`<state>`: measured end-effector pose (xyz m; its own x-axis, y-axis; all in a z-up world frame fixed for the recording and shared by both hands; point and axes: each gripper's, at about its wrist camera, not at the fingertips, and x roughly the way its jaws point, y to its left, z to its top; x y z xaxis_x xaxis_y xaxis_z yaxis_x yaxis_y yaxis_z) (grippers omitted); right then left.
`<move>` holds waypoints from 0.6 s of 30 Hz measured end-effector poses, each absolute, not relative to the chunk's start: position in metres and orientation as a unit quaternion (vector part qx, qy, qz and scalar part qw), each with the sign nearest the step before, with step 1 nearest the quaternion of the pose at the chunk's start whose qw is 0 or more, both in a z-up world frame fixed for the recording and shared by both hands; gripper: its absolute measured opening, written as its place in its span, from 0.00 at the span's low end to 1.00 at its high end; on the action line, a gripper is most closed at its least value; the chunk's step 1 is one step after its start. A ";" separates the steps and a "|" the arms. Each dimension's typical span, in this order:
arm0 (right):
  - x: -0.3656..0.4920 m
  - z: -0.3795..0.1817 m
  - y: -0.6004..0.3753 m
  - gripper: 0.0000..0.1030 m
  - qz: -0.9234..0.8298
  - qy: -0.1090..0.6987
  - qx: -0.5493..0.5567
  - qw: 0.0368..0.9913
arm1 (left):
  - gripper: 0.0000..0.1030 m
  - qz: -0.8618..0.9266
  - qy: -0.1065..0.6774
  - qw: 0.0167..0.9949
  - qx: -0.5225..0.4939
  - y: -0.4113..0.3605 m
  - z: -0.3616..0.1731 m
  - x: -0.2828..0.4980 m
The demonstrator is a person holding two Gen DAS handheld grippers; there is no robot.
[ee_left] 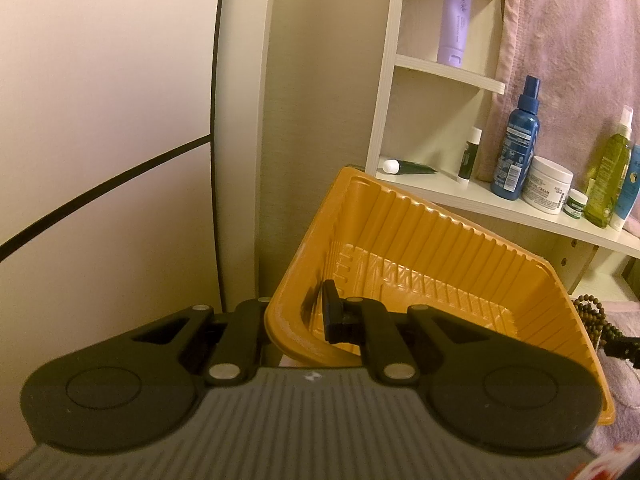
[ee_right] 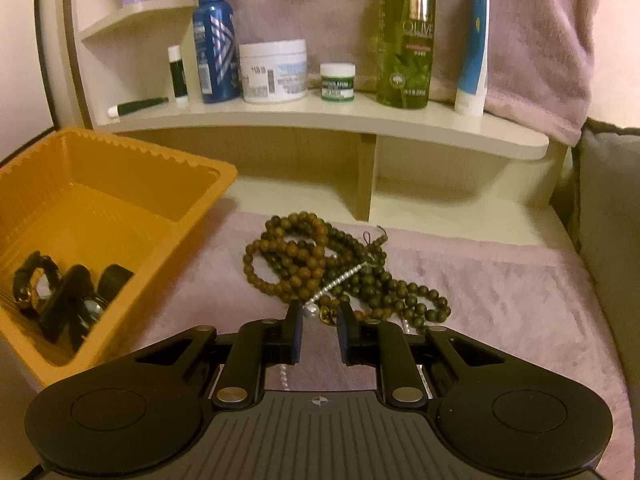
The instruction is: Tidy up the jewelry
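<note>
Right gripper (ee_right: 319, 316), jaws partly open and empty, straddles a limp, slippery white pearl strand (ee_right: 340, 280) beside tangled brown wooden beads (ee_right: 304, 260); left gripper (ee_left: 294, 312) pinches the light orange plastic tray (ee_left: 440, 248) by its rim.

Open right claw (ee_right: 318, 322) over pearl strand (ee_right: 340, 280); beads (ee_right: 320, 264) beside orange tray (ee_right: 200, 196)

One orange tray (ee_right: 100, 184), with one watch (ee_right: 30, 286) inside beside two dark items too blurred to name. One tangled heap of brown and green bead strands (ee_right: 320, 260), strand count unclear, plus one pearl string (ee_right: 340, 280). On the shelf (ee_right: 320, 120): two bottles, two jars, four tubes.
</note>
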<state>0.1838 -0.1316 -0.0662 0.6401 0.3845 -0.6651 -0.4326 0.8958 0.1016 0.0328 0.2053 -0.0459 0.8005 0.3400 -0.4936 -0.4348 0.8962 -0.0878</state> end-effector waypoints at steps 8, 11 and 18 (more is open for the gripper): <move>0.177 -0.049 -0.133 0.17 0.231 0.342 -0.019 0.910 | 0.10 0.202 0.237 0.945 -0.097 0.204 -0.043 0.031; 0.172 -0.036 -0.132 0.17 0.242 0.331 -0.003 0.912 | 0.10 0.201 0.236 0.946 -0.097 0.204 -0.042 0.029; 0.149 -0.010 -0.100 0.17 0.316 0.311 0.031 0.896 | 0.10 0.200 0.234 0.946 -0.098 0.203 -0.040 0.027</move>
